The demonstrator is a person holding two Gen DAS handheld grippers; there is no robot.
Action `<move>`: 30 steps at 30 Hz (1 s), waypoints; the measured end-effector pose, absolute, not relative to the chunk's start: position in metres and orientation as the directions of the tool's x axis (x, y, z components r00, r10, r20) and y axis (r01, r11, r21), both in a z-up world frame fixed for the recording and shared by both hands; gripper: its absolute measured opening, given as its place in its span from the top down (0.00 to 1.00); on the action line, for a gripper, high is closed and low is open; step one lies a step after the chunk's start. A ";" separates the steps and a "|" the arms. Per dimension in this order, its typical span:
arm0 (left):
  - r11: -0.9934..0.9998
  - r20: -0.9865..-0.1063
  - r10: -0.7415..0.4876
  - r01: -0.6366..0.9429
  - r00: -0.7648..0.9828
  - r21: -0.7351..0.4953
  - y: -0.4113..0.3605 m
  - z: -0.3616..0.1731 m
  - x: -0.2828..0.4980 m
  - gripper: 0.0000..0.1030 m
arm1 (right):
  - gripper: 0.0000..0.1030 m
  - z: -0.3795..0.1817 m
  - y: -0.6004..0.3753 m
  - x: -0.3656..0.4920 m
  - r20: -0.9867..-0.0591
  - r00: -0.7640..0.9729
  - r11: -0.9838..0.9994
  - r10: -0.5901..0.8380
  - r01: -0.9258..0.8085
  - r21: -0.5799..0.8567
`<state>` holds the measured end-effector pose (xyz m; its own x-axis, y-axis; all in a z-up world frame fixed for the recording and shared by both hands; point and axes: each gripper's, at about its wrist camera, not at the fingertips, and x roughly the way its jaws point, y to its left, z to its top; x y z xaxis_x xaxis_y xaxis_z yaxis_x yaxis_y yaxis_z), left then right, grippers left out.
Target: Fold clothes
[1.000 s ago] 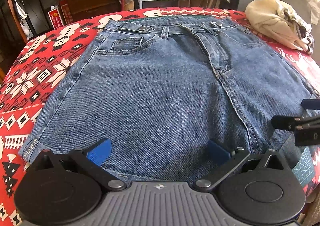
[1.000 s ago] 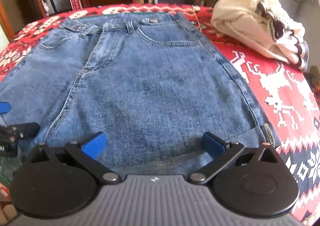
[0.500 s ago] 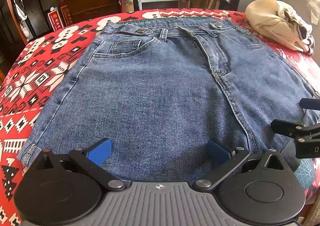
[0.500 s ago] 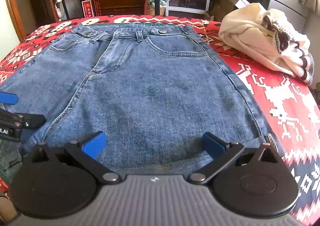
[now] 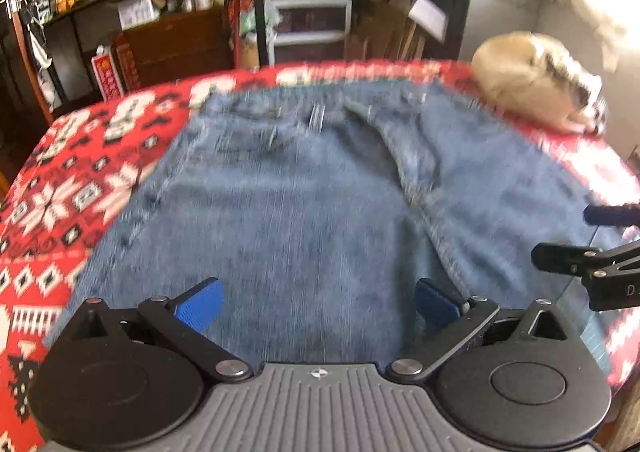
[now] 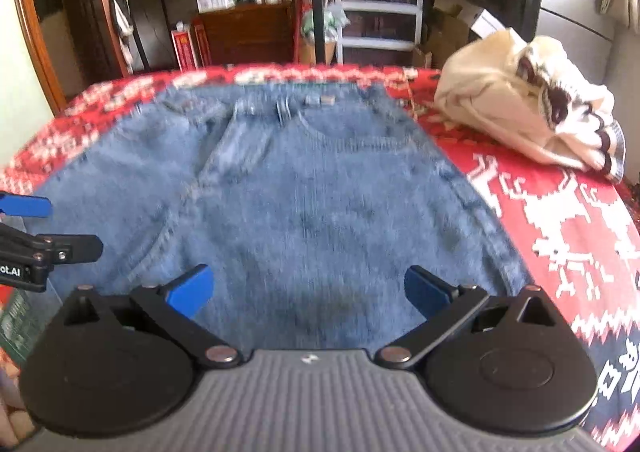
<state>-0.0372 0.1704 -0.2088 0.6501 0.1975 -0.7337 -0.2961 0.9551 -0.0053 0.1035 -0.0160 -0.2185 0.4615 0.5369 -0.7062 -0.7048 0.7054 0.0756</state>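
Observation:
Blue denim shorts (image 5: 320,192) lie flat on the red patterned cloth (image 5: 60,180), waistband at the far side; both views are motion-blurred. My left gripper (image 5: 318,304) is open over the near hem of the left leg, nothing between its blue pads. The right gripper (image 6: 308,292) is also open, over the near hem of the shorts (image 6: 300,192) on the right leg. Each gripper shows at the edge of the other's view: the right one (image 5: 580,264) and the left one (image 6: 40,244).
A crumpled cream garment (image 6: 520,112) sits on the far right of the red cloth (image 6: 560,212), also seen as a cream heap (image 5: 532,80). Shelves, drawers and boxes (image 6: 380,24) stand behind the table. A green mat (image 6: 16,316) peeks out at the near edge.
Both views have tilted up and back, so more of the room shows and the shorts sit lower in frame. Both grippers stay open. The shorts have not moved.

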 end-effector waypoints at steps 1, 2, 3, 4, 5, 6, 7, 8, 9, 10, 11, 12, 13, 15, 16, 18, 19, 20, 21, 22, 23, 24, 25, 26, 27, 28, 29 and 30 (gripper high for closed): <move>0.955 -0.732 0.199 -0.296 0.651 -0.004 0.174 -0.208 -0.032 0.00 | 0.00 -0.218 -0.013 0.107 -0.709 0.462 0.705 0.533 -0.706 0.070; 0.955 -0.731 0.200 -0.296 0.652 -0.003 0.177 -0.206 -0.027 0.00 | 0.00 -0.217 -0.011 0.111 -0.711 0.462 0.704 0.530 -0.707 0.065; 0.954 -0.733 0.199 -0.300 0.651 -0.007 0.182 -0.206 -0.021 0.00 | 0.00 -0.215 -0.008 0.117 -0.711 0.464 0.704 0.528 -0.708 0.061; 0.952 -0.737 0.197 -0.307 0.647 -0.015 0.187 -0.206 -0.014 0.00 | 0.00 -0.214 -0.005 0.122 -0.710 0.467 0.704 0.527 -0.708 0.057; 0.949 -0.740 0.194 -0.314 0.645 -0.025 0.193 -0.206 -0.008 0.00 | 0.00 -0.213 -0.002 0.127 -0.710 0.469 0.704 0.526 -0.709 0.053; 0.947 -0.740 0.191 -0.320 0.645 -0.034 0.198 -0.205 -0.002 0.00 | 0.00 -0.212 0.002 0.134 -0.708 0.473 0.704 0.524 -0.709 0.048; 0.946 -0.740 0.193 -0.323 0.644 -0.035 0.202 -0.205 0.005 0.00 | 0.00 -0.212 0.007 0.140 -0.714 0.471 0.703 0.517 -0.710 0.042; 0.944 -0.740 0.199 -0.329 0.642 -0.031 0.206 -0.205 0.011 0.00 | 0.00 -0.213 0.012 0.147 -0.721 0.469 0.703 0.510 -0.711 0.035; 0.942 -0.741 0.202 -0.333 0.641 -0.032 0.210 -0.205 0.017 0.00 | 0.00 -0.215 0.018 0.153 -0.728 0.464 0.701 0.505 -0.713 0.032; 0.941 -0.743 0.201 -0.337 0.639 -0.036 0.214 -0.206 0.023 0.00 | 0.00 -0.217 0.023 0.159 -0.734 0.459 0.699 0.500 -0.714 0.029; 0.938 -0.745 0.200 -0.343 0.636 -0.041 0.217 -0.208 0.028 0.00 | 0.00 -0.219 0.029 0.163 -0.739 0.455 0.696 0.498 -0.717 0.028; 0.936 -0.750 0.202 -0.351 0.629 -0.042 0.220 -0.210 0.033 0.00 | 0.00 -0.221 0.035 0.167 -0.743 0.450 0.694 0.495 -0.720 0.027; 0.933 -0.759 0.204 -0.357 0.618 -0.040 0.223 -0.213 0.037 0.00 | 0.00 -0.223 0.040 0.170 -0.747 0.450 0.695 0.488 -0.719 0.021; 0.930 -0.778 0.203 -0.366 0.595 -0.037 0.226 -0.220 0.042 0.00 | 0.00 -0.228 0.049 0.174 -0.758 0.449 0.699 0.474 -0.715 0.013; 0.929 -0.786 0.200 -0.367 0.586 -0.038 0.227 -0.224 0.043 0.00 | 0.00 -0.232 0.053 0.175 -0.765 0.443 0.699 0.468 -0.715 0.014; 0.932 -0.794 0.202 -0.362 0.574 -0.025 0.226 -0.231 0.043 0.00 | 0.00 -0.240 0.059 0.177 -0.785 0.429 0.700 0.446 -0.715 0.007; 0.935 -0.792 0.215 -0.353 0.571 -0.001 0.223 -0.232 0.043 0.00 | 0.00 -0.243 0.060 0.176 -0.789 0.431 0.700 0.438 -0.715 -0.002; 0.937 -0.793 0.221 -0.348 0.568 0.012 0.221 -0.233 0.042 0.00 | 0.00 -0.244 0.059 0.173 -0.782 0.441 0.701 0.441 -0.713 -0.007; 0.938 -0.792 0.223 -0.346 0.568 0.017 0.220 -0.234 0.041 0.00 | 0.00 -0.245 0.058 0.172 -0.780 0.444 0.703 0.442 -0.711 -0.006; 0.939 -0.792 0.226 -0.344 0.567 0.022 0.219 -0.234 0.041 0.00 | 0.00 -0.245 0.057 0.170 -0.779 0.444 0.705 0.442 -0.709 -0.005; 0.939 -0.792 0.228 -0.342 0.567 0.026 0.218 -0.235 0.040 0.00 | 0.00 -0.246 0.056 0.168 -0.779 0.445 0.706 0.442 -0.708 -0.004; 0.940 -0.793 0.229 -0.340 0.565 0.030 0.218 -0.235 0.039 0.00 | 0.00 -0.245 0.056 0.166 -0.781 0.445 0.705 0.439 -0.709 -0.008; 0.940 -0.797 0.228 -0.340 0.559 0.031 0.217 -0.234 0.039 0.00 | 0.00 -0.245 0.054 0.164 -0.785 0.439 0.700 0.438 -0.714 -0.009; 0.939 -0.802 0.227 -0.342 0.552 0.030 0.217 -0.234 0.038 0.00 | 0.00 -0.244 0.052 0.162 -0.789 0.433 0.696 0.436 -0.718 -0.010; 0.939 -0.807 0.225 -0.342 0.545 0.031 0.217 -0.233 0.038 0.00 | 0.00 -0.244 0.048 0.160 -0.795 0.422 0.690 0.436 -0.723 -0.005; 0.940 -0.813 0.224 -0.340 0.538 0.033 0.216 -0.232 0.037 0.00 | 0.00 -0.244 0.044 0.159 -0.800 0.412 0.690 0.437 -0.724 0.004; 0.941 -0.818 0.222 -0.336 0.530 0.037 0.215 -0.232 0.035 0.00 | 0.00 -0.243 0.040 0.157 -0.805 0.401 0.689 0.437 -0.725 0.013; 0.943 -0.824 0.219 -0.332 0.522 0.040 0.214 -0.231 0.033 0.00 | 0.00 -0.243 0.036 0.156 -0.810 0.390 0.689 0.438 -0.725 0.023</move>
